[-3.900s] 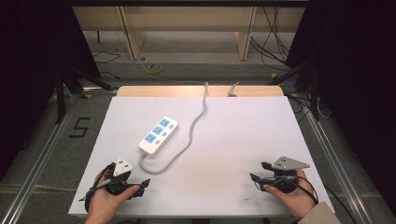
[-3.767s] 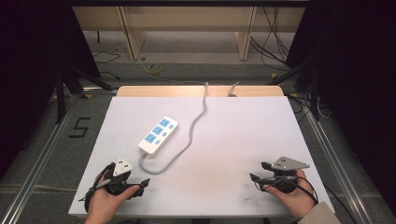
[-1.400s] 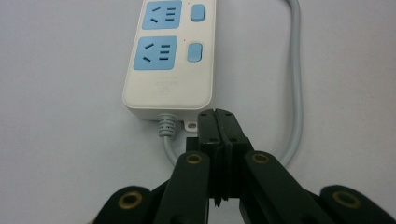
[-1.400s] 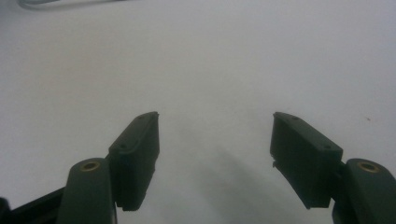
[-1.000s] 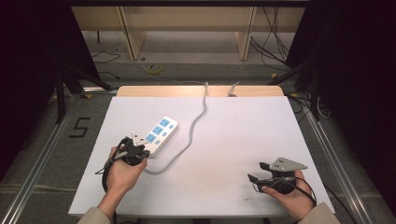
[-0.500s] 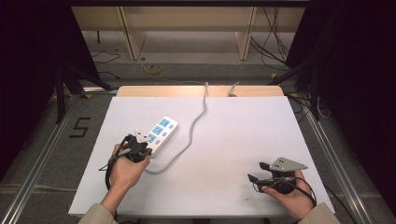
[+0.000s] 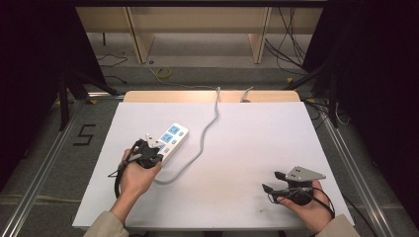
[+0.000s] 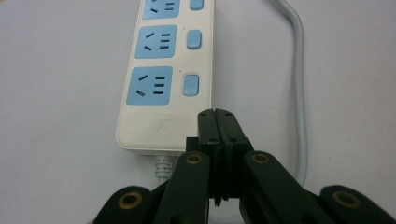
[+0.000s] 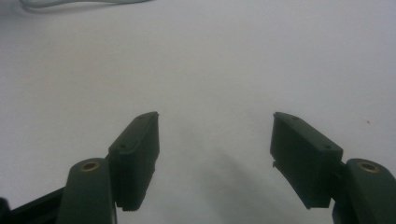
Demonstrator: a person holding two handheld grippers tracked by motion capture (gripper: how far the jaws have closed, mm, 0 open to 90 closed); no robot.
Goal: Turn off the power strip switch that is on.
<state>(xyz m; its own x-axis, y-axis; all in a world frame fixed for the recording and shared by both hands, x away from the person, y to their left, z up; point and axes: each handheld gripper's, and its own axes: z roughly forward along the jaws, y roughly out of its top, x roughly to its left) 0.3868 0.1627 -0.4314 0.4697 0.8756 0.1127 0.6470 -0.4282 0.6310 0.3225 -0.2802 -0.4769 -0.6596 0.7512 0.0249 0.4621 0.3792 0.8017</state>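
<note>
Your left gripper (image 8: 215,122) sits at near end of strip (image 7: 170,141); its cable (image 7: 206,133) curves along right of it, then back across bench (image 7: 257,148) to far edge. Right of cable, bare bench ahead of your right gripper (image 9: 215,140): free passage.

From my high view, the power strip (image 7: 171,141) lies on the table (image 7: 257,148) at about ten o'clock of its centre. My left gripper (image 7: 148,148) sits at the strip's seven o'clock end. My right gripper (image 7: 276,185) rests at four o'clock, well apart from both.
</note>
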